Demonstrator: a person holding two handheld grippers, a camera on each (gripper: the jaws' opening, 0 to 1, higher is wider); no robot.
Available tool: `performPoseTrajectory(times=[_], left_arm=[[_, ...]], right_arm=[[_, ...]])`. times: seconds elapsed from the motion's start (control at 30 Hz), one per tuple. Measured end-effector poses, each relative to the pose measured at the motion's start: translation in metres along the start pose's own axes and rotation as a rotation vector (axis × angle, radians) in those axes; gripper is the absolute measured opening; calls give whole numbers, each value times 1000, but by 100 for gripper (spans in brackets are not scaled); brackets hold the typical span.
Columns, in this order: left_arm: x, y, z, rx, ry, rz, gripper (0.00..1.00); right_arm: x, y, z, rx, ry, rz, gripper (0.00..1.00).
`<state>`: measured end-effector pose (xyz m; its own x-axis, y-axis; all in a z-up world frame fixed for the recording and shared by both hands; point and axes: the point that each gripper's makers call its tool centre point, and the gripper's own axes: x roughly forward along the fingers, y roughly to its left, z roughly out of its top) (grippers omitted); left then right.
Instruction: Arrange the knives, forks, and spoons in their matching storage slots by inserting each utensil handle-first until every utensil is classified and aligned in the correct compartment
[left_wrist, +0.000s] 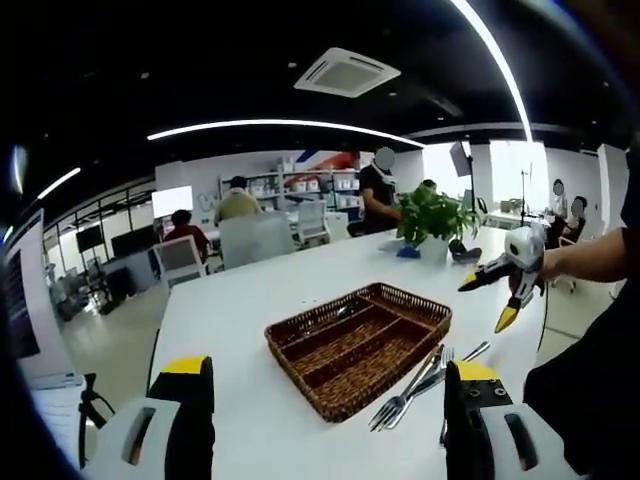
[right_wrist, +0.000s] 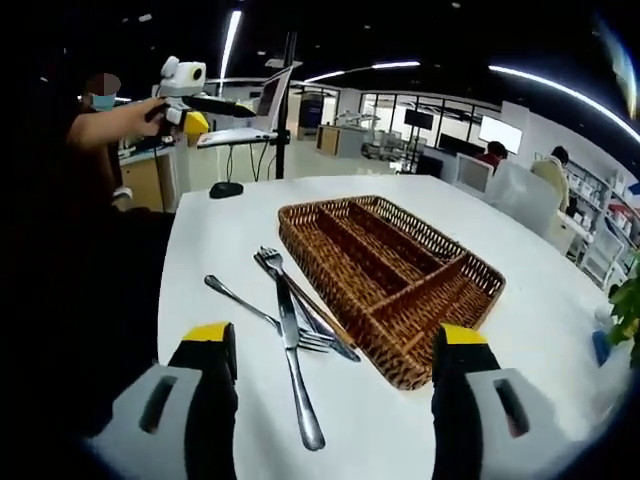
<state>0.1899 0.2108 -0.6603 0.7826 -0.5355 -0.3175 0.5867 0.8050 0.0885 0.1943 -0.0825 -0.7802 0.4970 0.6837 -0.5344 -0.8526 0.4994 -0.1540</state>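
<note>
So nothing is sorted yet: every piece still lies outside the basket.

Both claws are spread wide and hold nothing; the left claw and the right claw each hang above the white worktop, and the right one also shows far off in the left gripper view, its yellow tips apart. The brown woven basket sits in the middle of the worktop, and I can see no knife, fork or spoon in its slots (one long slot across, a few more beside it). The forks, a knife and what may be a spoon lie in a crossed pile on the worktop just beside the basket. All the picking up, sorting by kind and sliding in handle-first is left to do, I think.
</note>
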Motion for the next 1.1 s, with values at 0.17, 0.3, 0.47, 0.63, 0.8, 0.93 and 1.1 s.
performPoseTrajectory(times=[0.17,0.3,0.47,0.63,0.8,0.93,1.1], left_arm=[[0,1,1,2,2,1,100],[0,1,2,5,0,0,100],[1,2,1,1,4,6,100],[1,-1,0,2,1,2,100],[1,0,-3,-2,8,5,100],[0,1,-4,-1,8,8,100],[0,1,-4,-1,7,8,100]], right_arm=[[13,6,-17,13,24,29,75],[18,13,-23,20,25,52,65],[29,25,-34,48,50,114,54],[36,32,-44,56,81,153,45],[41,34,-56,38,115,179,33],[44,32,-59,26,131,188,28],[49,36,-61,28,146,210,25]])
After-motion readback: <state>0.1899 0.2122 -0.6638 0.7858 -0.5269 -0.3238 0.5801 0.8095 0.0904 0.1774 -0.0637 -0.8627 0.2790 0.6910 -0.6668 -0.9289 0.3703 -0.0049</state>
